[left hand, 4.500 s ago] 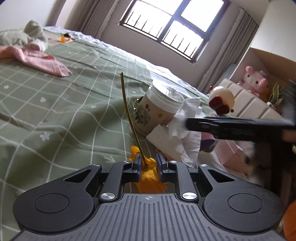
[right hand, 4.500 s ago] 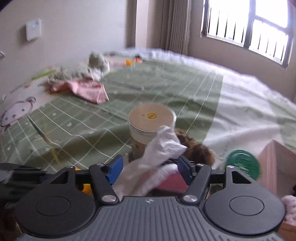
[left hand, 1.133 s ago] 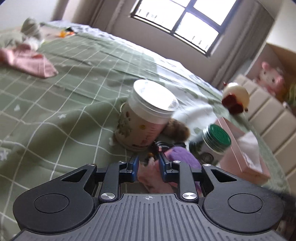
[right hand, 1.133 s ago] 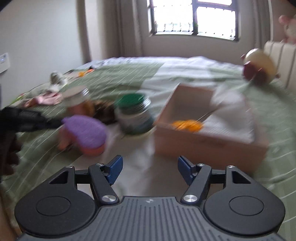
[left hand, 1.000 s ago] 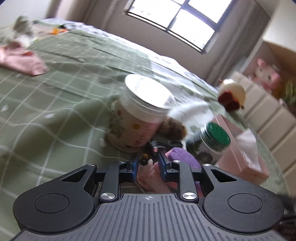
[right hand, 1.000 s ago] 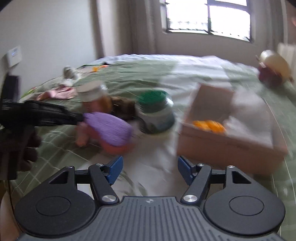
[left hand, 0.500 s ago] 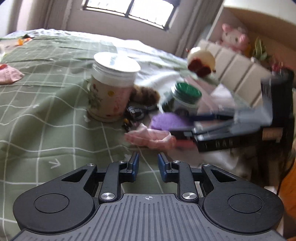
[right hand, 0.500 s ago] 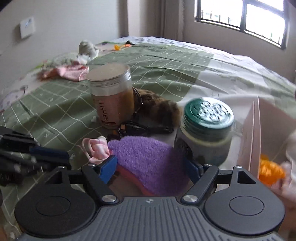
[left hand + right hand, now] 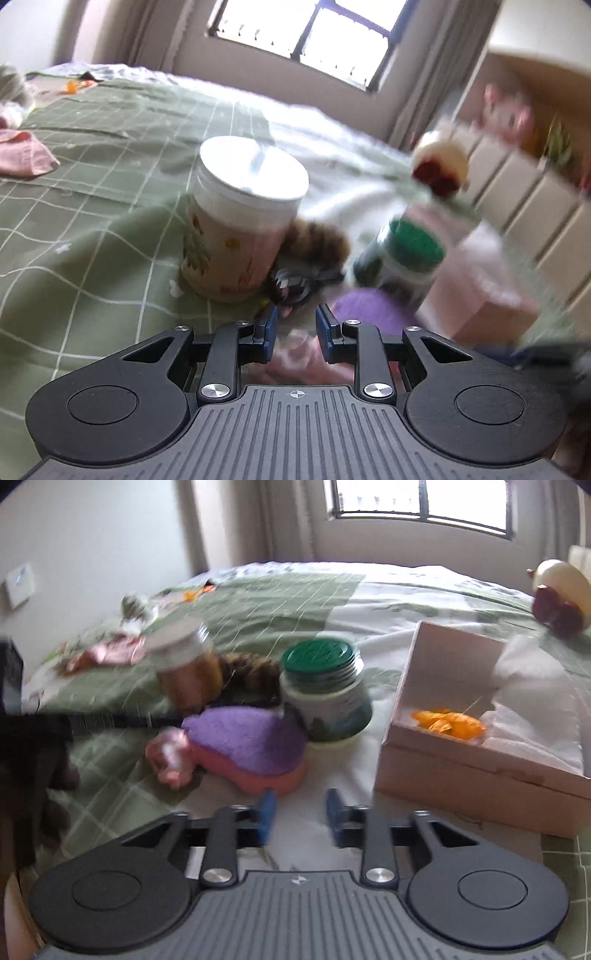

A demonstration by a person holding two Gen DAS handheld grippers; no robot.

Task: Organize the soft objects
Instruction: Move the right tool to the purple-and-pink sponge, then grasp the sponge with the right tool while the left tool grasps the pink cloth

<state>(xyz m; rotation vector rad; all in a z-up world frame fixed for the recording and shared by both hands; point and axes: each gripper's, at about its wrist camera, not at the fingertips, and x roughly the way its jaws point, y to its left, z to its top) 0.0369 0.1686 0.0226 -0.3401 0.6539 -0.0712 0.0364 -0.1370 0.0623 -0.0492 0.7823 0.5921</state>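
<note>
A purple and pink plush toy (image 9: 243,746) lies on the bed beside a green-lidded jar (image 9: 325,686). It also shows blurred in the left wrist view (image 9: 373,310). My left gripper (image 9: 294,328) is part open over the toy's pink end (image 9: 291,354), with nothing clamped. It shows as a dark bar at the left of the right wrist view (image 9: 110,720). My right gripper (image 9: 297,818) is part open and empty, just short of the toy. A pink box (image 9: 461,775) at the right holds an orange flower (image 9: 447,722) and white tissue (image 9: 535,716).
A white-lidded floral jar (image 9: 236,218) stands behind the toy, with a brown furry thing (image 9: 317,240) and a black cable (image 9: 295,284) beside it. A round cream and red plush (image 9: 561,590) lies far right. Pink cloth (image 9: 22,155) lies far left on the green checked bedspread (image 9: 74,206).
My left gripper has moved back in over the toy's pink end. My right gripper has pulled back from the toy and its jaws have narrowed. Earlier, the flower and tissue went into the box.
</note>
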